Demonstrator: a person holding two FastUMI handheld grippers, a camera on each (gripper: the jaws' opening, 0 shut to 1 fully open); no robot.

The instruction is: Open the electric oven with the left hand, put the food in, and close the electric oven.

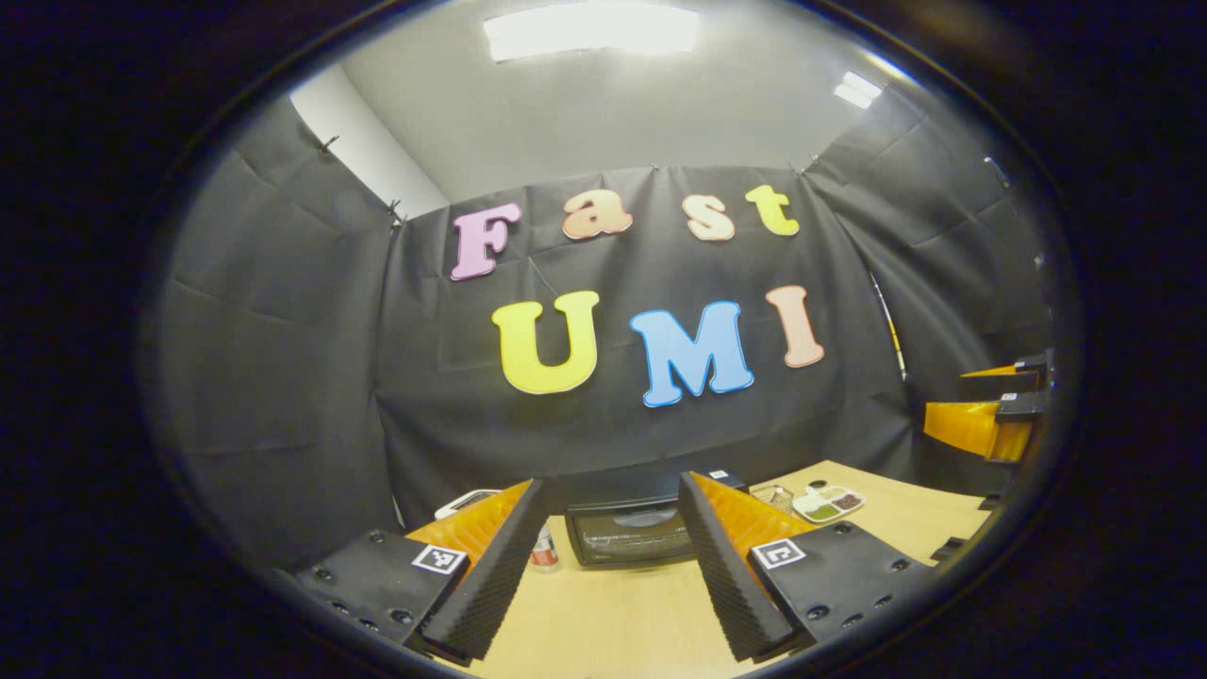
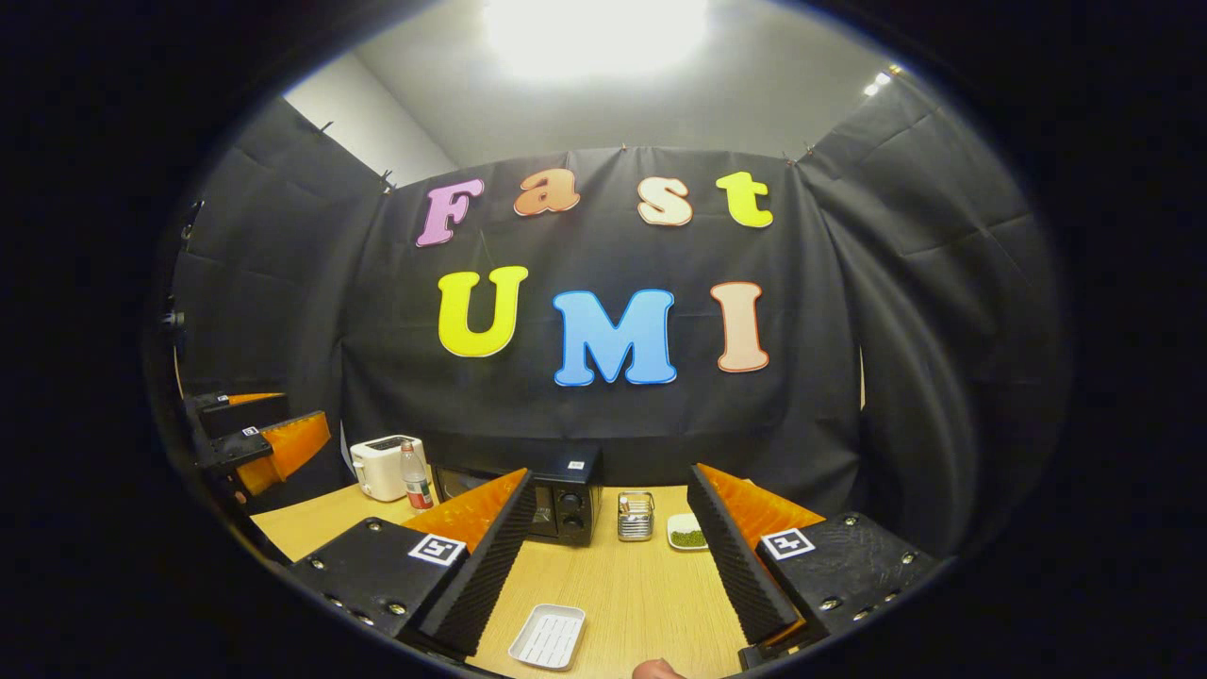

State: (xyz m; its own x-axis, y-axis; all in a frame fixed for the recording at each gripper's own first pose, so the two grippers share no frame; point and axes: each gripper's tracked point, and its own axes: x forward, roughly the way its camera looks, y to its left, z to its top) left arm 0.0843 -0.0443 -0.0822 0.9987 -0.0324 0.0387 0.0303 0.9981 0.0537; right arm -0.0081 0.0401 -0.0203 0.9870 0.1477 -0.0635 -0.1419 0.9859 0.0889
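The electric oven (image 2: 542,505) sits at the far side of the wooden tabletop (image 2: 622,585), close to the dark cloth wall, and its door looks shut. In the left gripper view the oven's glass door (image 1: 630,533) faces the camera straight on. The left gripper (image 1: 611,566) hangs above the tabletop with its two fingers wide apart and nothing between them. It points right at the oven door, which makes sense, since the left hand has the job of opening it. The right gripper (image 2: 603,566) is also held above the tabletop, with its fingers wide apart and nothing in them. Near it lies a small white tray (image 2: 548,636), and I cannot see any food on the tray. At the near edge of the right gripper view there is a small round thing (image 2: 657,670), but too little shows to tell what it is. To the right of the oven stand a little metal basket (image 2: 636,516) and a white dish of green food (image 2: 687,532), set within easy reach of the right side. To the left of the oven stand a white toaster (image 2: 383,466) and a small bottle (image 2: 414,478), out of the way of the door. A shut oven and two grippers holding nothing could mean the food has yet to go in. It could also mean the food is inside and the door is closed again. The pictures do not let me see inside the oven.
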